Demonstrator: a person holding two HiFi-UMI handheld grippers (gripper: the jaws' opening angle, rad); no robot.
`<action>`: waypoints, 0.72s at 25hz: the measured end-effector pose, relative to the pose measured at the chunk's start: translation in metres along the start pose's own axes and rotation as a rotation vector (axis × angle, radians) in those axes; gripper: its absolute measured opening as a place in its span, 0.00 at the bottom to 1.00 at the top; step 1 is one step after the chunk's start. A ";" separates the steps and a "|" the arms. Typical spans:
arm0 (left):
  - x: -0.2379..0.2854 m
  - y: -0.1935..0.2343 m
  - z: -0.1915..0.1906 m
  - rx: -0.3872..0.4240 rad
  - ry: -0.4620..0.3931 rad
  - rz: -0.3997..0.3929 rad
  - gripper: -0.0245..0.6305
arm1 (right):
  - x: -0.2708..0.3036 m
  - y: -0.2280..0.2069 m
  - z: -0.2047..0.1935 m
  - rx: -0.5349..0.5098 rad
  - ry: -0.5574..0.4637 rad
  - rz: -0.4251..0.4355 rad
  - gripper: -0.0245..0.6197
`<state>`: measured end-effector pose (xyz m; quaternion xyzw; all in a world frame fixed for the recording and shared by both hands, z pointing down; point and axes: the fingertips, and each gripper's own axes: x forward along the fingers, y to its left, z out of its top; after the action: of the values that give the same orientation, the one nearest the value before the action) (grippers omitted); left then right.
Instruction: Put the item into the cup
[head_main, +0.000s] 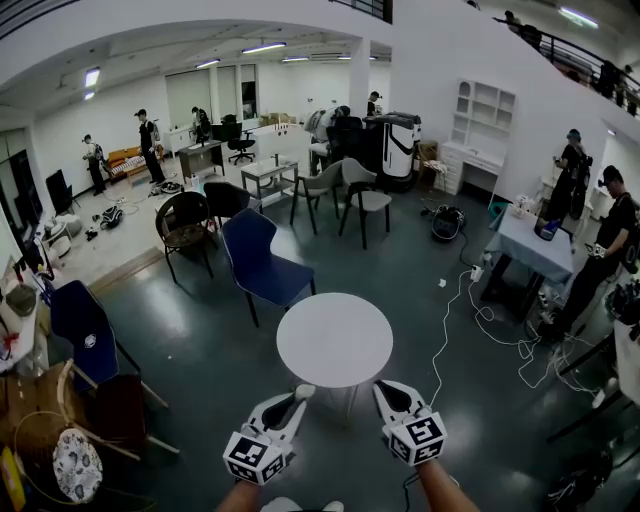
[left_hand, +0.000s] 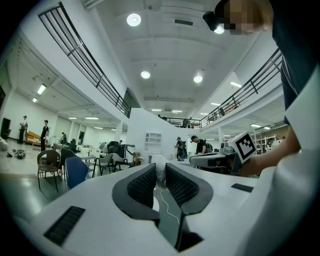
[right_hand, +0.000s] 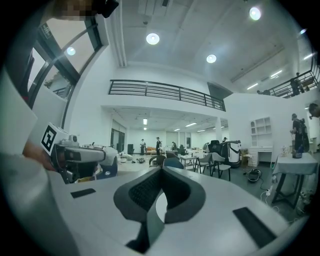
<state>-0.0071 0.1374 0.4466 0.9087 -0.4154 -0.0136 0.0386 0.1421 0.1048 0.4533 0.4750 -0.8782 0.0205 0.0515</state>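
My left gripper (head_main: 298, 394) hovers at the near edge of a round white table (head_main: 335, 338). Its jaws stand partly closed on a small pale crumpled item (left_hand: 160, 169), which shows as a white bit at the tip (head_main: 305, 391) in the head view. Beside it on the right, my right gripper (head_main: 383, 388) is shut with nothing in it, and the pads (right_hand: 150, 187) meet at their tips. Both grippers point away from me and slightly upward into the room. No cup shows in any view.
A blue chair (head_main: 262, 262) stands just beyond the table, with more chairs (head_main: 186, 222) behind it. White cables (head_main: 468, 330) trail over the floor at the right. People (head_main: 600, 250) stand by a grey table (head_main: 530, 248). Wooden chairs and clutter (head_main: 60, 420) fill the near left.
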 end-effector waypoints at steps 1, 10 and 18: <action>0.002 -0.002 0.000 -0.001 0.001 0.001 0.15 | -0.002 -0.003 0.000 0.002 0.001 0.000 0.06; 0.007 -0.017 -0.010 -0.011 0.016 0.003 0.15 | -0.016 -0.013 -0.007 0.022 -0.008 -0.004 0.06; 0.010 -0.026 -0.001 -0.002 0.012 -0.002 0.15 | -0.023 -0.017 0.001 0.027 -0.027 -0.006 0.06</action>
<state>0.0194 0.1467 0.4451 0.9091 -0.4144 -0.0084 0.0420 0.1688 0.1142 0.4494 0.4787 -0.8770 0.0260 0.0334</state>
